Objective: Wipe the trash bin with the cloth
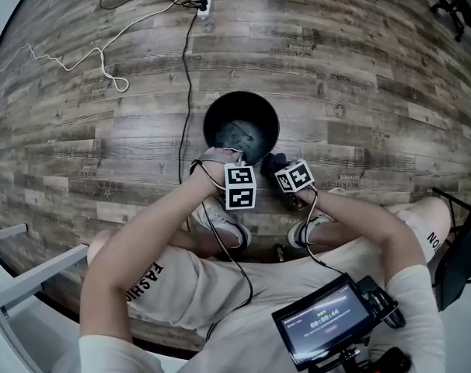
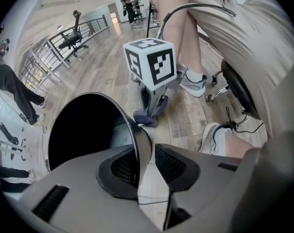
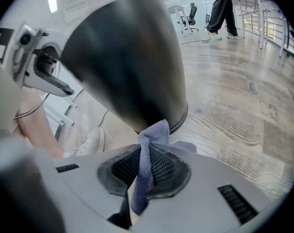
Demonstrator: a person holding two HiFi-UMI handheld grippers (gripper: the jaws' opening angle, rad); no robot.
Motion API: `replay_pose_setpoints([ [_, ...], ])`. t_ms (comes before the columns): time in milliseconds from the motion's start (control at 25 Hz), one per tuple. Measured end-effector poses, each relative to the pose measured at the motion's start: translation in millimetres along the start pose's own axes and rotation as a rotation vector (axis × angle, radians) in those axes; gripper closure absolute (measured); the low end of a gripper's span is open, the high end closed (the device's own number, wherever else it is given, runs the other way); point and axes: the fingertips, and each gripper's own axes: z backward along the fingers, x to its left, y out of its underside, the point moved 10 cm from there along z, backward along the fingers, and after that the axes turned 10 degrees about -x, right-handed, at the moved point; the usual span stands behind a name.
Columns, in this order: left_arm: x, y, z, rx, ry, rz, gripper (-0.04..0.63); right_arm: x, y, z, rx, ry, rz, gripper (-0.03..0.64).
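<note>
Left tool apart around trash bin rim, right tool clamped on cloth

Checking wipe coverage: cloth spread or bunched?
Bunched: the cloth is a narrow crumpled strip pinched in the right gripper.

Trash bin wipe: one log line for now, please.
left tongs: open, straddling trash bin rim | right tongs: shut on cloth | cloth: at bin's outer wall

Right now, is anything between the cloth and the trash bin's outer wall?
Nothing visible. The right hand-held gripper holds the cloth beside the trash bin's lower wall; the left hand-held gripper straddles its rim.
</note>
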Motion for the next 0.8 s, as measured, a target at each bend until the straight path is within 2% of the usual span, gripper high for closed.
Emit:
replay_pose_setpoints([
  [120,5,0,10,-0.036,0.045,0.000,0.451,6,-11,31,0.005,-0.045,-0.024,0.583],
  [240,10,1,20,-0.033,0.092,-0.038,0.439,12,-32,63,-0.043,-0.067,-0.128,0.583],
  [360,6,12,18,0.014,0.118,-0.121,0.439,17,-51,90,-0.126,-0.072,-0.315,0.583],
  [480,-1,25,6,0.078,0.080,-0.219,0.440,20,-60,107,-0.206,-0.055,-0.517,0.583],
  [520,-2,26,3,0.086,0.057,-0.233,0.473,21,-61,110,-0.225,-0.046,-0.574,0.583],
  [600,-1,25,1,0.090,0.027,-0.226,0.554,24,-63,115,-0.252,-0.033,-0.661,0.583],
  [720,1,20,2,0.093,0.048,-0.183,0.563,33,-63,115,-0.281,-0.040,-0.738,0.583],
  [800,0,16,1,0.087,0.060,-0.155,0.566,40,-63,113,-0.300,-0.062,-0.742,0.583],
])
